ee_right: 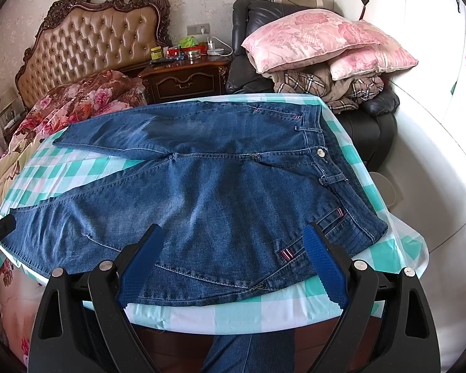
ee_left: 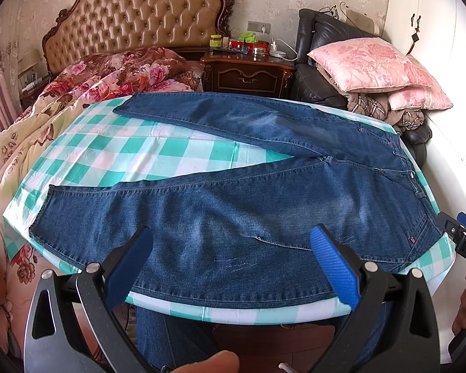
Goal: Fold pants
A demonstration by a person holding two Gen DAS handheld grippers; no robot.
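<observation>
Blue jeans (ee_left: 233,211) lie flat and unfolded on a table with a green-and-white checked cloth (ee_left: 133,152). The legs spread apart toward the left and the waistband is at the right. My left gripper (ee_left: 231,242) is open and empty, just above the near leg at the table's front edge. My right gripper (ee_right: 234,239) is open and empty above the hip and pocket area of the jeans (ee_right: 220,186), near the front edge of the checked cloth (ee_right: 351,283). The right gripper's tip also shows at the right edge of the left wrist view (ee_left: 459,233).
A bed with a floral quilt (ee_left: 31,143) lies left of the table. A wooden nightstand (ee_left: 248,71) with small items stands behind. A black chair piled with pink pillows (ee_left: 376,68) and a plaid blanket stands at the back right. A white wardrobe (ee_right: 419,124) is on the right.
</observation>
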